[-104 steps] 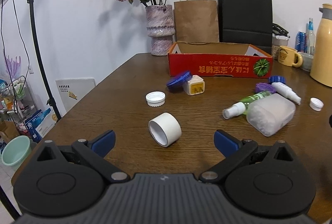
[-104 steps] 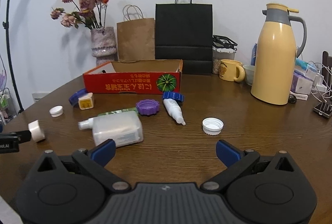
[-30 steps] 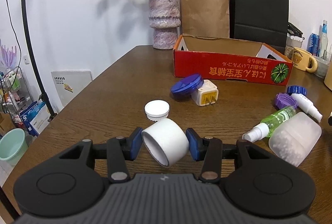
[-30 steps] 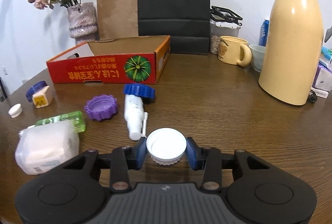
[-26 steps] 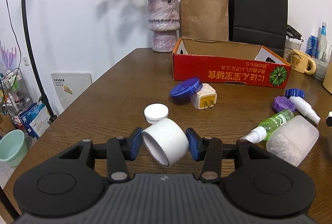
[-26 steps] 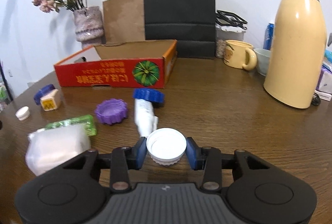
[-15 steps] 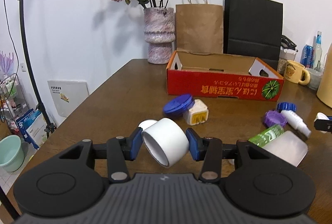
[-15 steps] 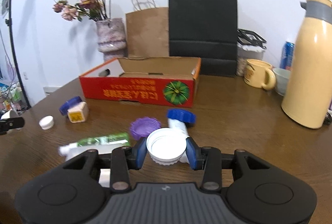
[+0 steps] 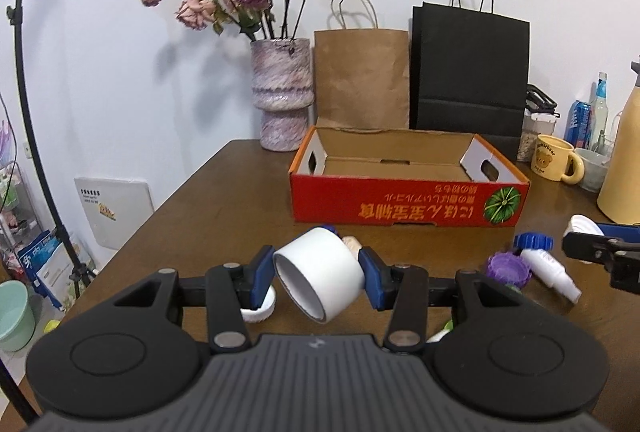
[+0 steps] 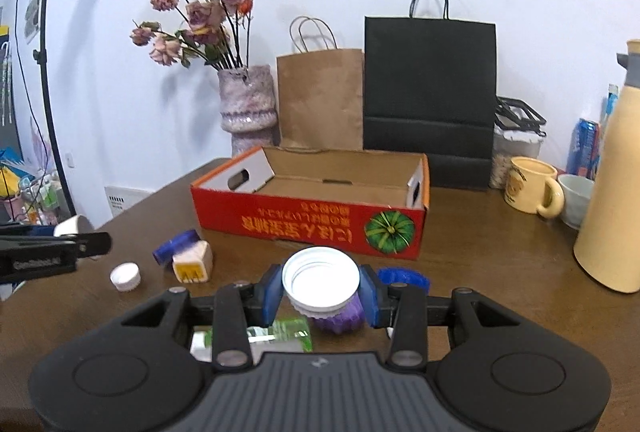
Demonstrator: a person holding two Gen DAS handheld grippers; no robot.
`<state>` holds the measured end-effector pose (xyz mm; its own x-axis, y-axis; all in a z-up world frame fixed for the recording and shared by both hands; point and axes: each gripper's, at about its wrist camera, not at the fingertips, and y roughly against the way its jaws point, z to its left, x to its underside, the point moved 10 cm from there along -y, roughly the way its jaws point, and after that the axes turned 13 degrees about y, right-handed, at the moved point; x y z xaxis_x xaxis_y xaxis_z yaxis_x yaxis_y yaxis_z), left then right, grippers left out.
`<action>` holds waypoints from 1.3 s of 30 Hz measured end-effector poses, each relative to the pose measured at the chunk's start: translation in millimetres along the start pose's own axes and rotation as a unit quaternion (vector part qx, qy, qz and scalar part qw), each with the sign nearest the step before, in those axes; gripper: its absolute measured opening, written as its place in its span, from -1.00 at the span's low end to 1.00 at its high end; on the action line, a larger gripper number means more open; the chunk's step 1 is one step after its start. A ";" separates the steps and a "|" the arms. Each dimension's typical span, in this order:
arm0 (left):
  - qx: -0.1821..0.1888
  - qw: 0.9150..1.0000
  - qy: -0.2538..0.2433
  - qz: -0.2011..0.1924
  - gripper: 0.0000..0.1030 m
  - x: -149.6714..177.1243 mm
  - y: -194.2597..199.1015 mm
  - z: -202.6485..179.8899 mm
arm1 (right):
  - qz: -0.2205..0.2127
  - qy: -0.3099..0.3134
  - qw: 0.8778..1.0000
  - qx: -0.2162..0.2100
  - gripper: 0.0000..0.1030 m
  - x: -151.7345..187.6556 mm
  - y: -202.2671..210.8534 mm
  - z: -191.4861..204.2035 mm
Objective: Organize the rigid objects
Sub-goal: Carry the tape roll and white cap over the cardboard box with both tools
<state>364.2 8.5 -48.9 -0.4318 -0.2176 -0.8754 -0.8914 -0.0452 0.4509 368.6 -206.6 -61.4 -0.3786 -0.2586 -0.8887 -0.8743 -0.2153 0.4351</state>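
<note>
My left gripper (image 9: 318, 274) is shut on a white cylinder cap (image 9: 320, 274), held above the wooden table, open end tilted toward the camera. My right gripper (image 10: 321, 290) is shut on a white ribbed lid (image 10: 321, 282), open side up, also off the table. An open red cardboard box (image 9: 404, 208) (image 10: 312, 224) stands ahead of both, nothing visible inside it. In the left wrist view the right gripper (image 9: 588, 238) shows at the right edge with its lid. In the right wrist view the left gripper (image 10: 68, 236) shows at the left edge.
On the table lie a small white cap (image 10: 126, 276), a blue lid (image 10: 176, 246), a white cube (image 10: 192, 264), a purple lid (image 9: 508, 268), a blue-capped white bottle (image 9: 548, 266) and a green spray bottle (image 10: 280, 332). Vase (image 9: 282, 94), paper bags, yellow mug (image 10: 530, 190) and thermos (image 10: 612, 208) stand behind.
Both grippers have risen from the table with their white caps and moved toward the red box. The right gripper swung left, so the thermos slid toward the right edge.
</note>
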 end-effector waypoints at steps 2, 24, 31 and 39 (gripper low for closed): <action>0.003 1.000 -0.002 -0.003 -0.09 -4.9 -3.0 -5.9 | -0.006 0.001 1.000 0.000 -0.24 -6.6 -1.7 1.8; 0.012 1.000 -0.004 -0.024 -0.09 -50.5 -60.8 -53.4 | -0.034 0.001 0.999 0.014 -0.24 -61.6 -57.8 -7.1; 0.006 1.000 0.005 -0.023 -0.09 -60.6 -88.1 -57.8 | -0.034 0.000 0.999 0.018 -0.24 -74.0 -84.2 -16.5; 0.001 1.000 0.014 -0.023 -0.08 -74.2 -121.0 -63.6 | -0.024 0.004 1.000 0.018 -0.24 -84.3 -114.6 -25.8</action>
<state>512.8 -31.9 -27.5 -0.3871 -0.2423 -0.8896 -0.9103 -0.0532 0.4106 508.6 -184.5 -32.6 -0.3347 -0.2555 -0.9070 -0.9013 -0.1942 0.3873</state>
